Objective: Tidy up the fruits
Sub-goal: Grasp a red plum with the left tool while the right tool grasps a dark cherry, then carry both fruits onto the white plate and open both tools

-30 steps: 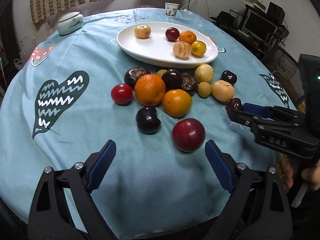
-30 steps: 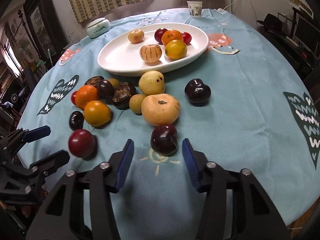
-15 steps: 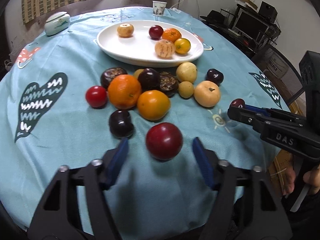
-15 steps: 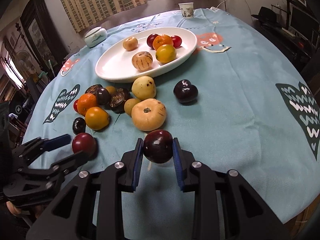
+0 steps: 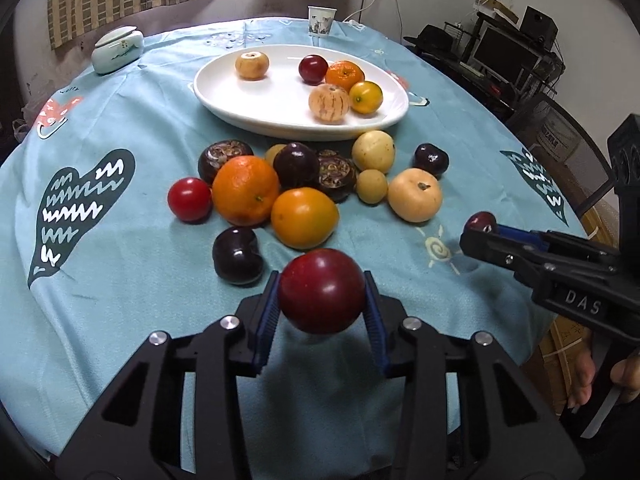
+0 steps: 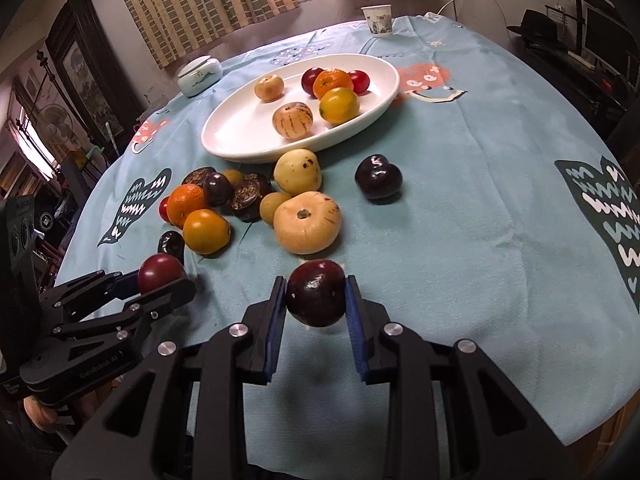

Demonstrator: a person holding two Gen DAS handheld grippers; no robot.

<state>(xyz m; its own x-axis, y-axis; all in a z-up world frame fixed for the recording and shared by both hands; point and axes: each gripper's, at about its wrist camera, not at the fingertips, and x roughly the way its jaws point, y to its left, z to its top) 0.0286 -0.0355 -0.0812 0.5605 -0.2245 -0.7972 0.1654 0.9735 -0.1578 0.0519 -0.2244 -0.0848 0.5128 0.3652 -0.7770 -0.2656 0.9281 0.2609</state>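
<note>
My left gripper (image 5: 321, 276) is closing, and its blue pads press both sides of a red plum (image 5: 322, 292) near the table's front edge. My right gripper (image 6: 315, 280) is shut on a dark purple plum (image 6: 316, 300). In the right wrist view the left gripper (image 6: 160, 284) and its red plum (image 6: 160, 274) show at lower left. A white oval plate (image 5: 224, 96) farther back holds several fruits. Between the plate and the grippers lies a loose pile with an orange (image 5: 245, 190), a tan squat fruit (image 5: 415, 195) and dark plums.
The round table wears a light blue cloth (image 5: 120, 240) with dark heart prints. A lidded white jar (image 5: 117, 50) and a paper cup (image 5: 322, 20) stand at the far rim. A desk with a monitor (image 5: 508, 48) and a chair lie beyond the right edge.
The left jaws went from wide open around the red plum to pressing on it. The right jaws closed onto the dark plum, which was lying between them a second ago.
</note>
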